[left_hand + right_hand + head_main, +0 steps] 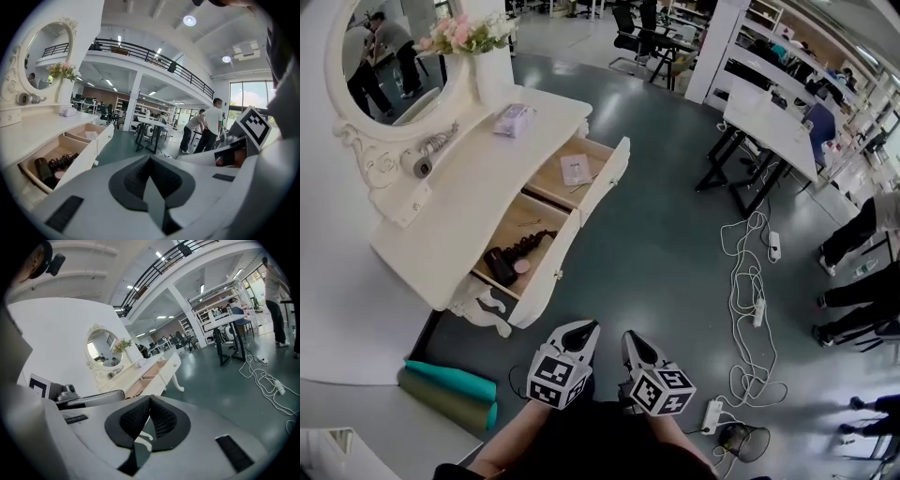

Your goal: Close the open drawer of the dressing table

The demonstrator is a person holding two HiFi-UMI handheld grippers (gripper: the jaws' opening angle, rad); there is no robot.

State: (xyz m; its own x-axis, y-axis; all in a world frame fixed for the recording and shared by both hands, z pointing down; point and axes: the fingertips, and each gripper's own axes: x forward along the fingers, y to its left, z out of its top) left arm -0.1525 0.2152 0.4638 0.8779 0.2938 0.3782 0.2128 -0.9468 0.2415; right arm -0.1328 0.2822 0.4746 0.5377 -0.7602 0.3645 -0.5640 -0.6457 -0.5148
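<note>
Drawers: we logged two standing open on the front of the dressing table (478, 178), though the task names only one. The near drawer (546, 272) was pulled well out and held a dark hair tool (502, 262) with a coiled cord trailing toward the drawer's back. The far drawer (605, 178) was out about as far, with a booklet (577, 169) lying flat inside. The left gripper (586, 330) and right gripper (633, 339) were held low and close to the body, side by side, well apart from the table and touching nothing. Each gripper's own view showed its jaws brought together at the tips with nothing between them. We judged the closing push as not yet begun, with the approach to a drawer front being the step in hand. Risks noted from here were as follows. First, choosing the wrong drawer, or leaving one open, since both were out. Second, a push placed toward one end of the curved front could skew the drawer on its runners and jam it partway. Third, the narrow closed tips could slide off the smooth painted panel if they met it at an angle. Fourth, the hair tool's cord might ride up and catch at the drawer opening; we could not tell whether any of it stood above the rim. Fifth, the rolled mats (450, 382) lay on the floor just beside the table's near end, where a step forward might catch them.
</note>
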